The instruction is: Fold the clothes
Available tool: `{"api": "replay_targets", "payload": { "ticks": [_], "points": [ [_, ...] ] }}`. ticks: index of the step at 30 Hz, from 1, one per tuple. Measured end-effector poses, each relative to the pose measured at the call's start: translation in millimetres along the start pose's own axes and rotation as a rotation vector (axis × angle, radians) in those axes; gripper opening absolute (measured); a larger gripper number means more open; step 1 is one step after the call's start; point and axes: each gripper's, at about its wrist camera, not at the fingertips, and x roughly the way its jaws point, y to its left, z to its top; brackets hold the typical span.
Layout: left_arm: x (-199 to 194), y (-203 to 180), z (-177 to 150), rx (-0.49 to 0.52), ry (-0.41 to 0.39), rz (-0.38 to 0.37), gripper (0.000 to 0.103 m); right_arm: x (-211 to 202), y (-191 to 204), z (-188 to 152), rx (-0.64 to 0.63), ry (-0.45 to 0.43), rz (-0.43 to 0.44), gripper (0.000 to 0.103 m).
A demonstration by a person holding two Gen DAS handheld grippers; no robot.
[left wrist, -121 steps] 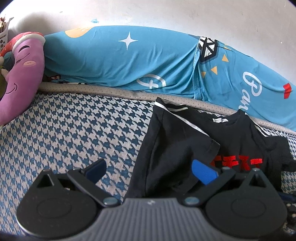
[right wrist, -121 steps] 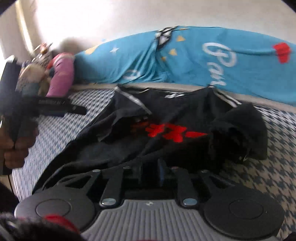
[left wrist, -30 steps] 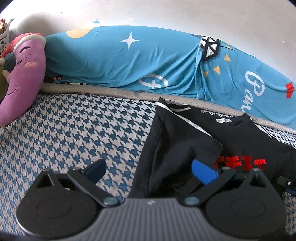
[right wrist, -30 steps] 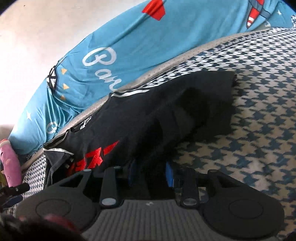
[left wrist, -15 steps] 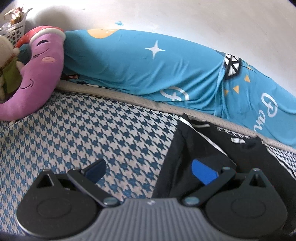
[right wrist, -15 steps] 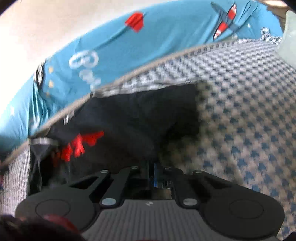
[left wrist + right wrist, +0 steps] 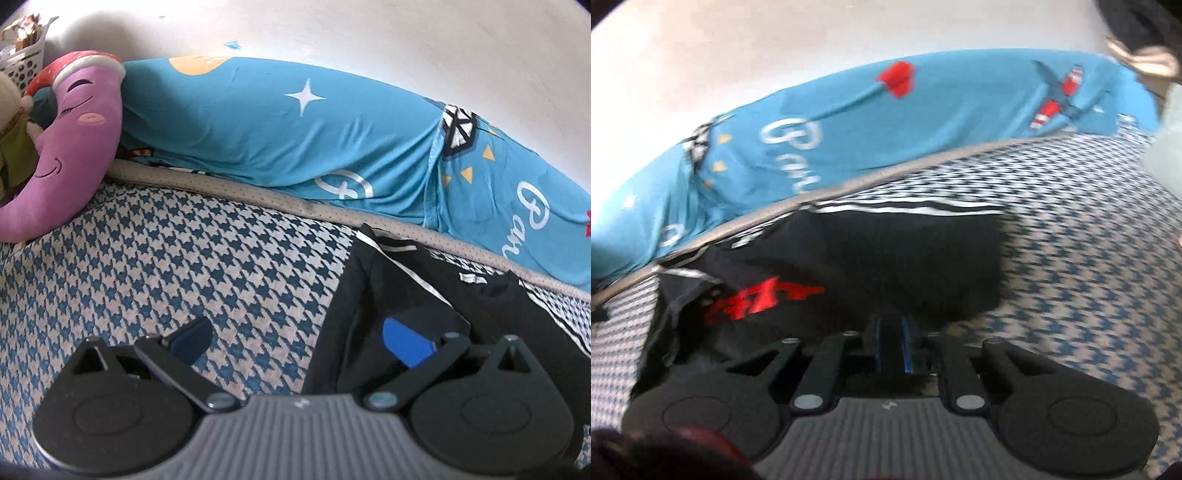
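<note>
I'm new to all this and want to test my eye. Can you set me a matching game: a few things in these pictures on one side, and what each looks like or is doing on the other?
Things:
1. left claw
2. right claw
3. T-shirt
4. plush toy
5. long pillow

Descriptions:
A. purple, with a smiling face
B. blue, with a white star
C. wide open, holding nothing
D. black, with red print
E. shut on black cloth

Pairs: 1-C, 2-E, 3-D, 4-A, 5-B
</note>
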Motion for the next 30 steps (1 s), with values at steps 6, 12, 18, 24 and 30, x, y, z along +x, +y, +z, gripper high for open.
{"api": "replay_targets", "payload": {
  "ticks": [6,12,18,24,30],
  "points": [
    [3,-20,-10,0.098,-0.003,-0.037,0.103,11,24,-9,-0.034,0.062,0.140,0.020],
    [8,-45,-23,0.209,-0.021,-0.110,0.103,16,38,-16,-0.074,0.091,0.173,0.024],
    [20,-64,-34,0.295,-0.041,-0.163,0.103,18,42,-15,-0.074,0.098,0.186,0.024],
    [43,-71,-35,0.347,-0.037,-0.170,0.103,19,45,-14,-0.092,0.100,0.195,0.024],
    [60,-77,-39,0.383,-0.018,-0.152,0.098,21,41,-11,-0.079,0.099,0.197,0.024]
  ]
}}
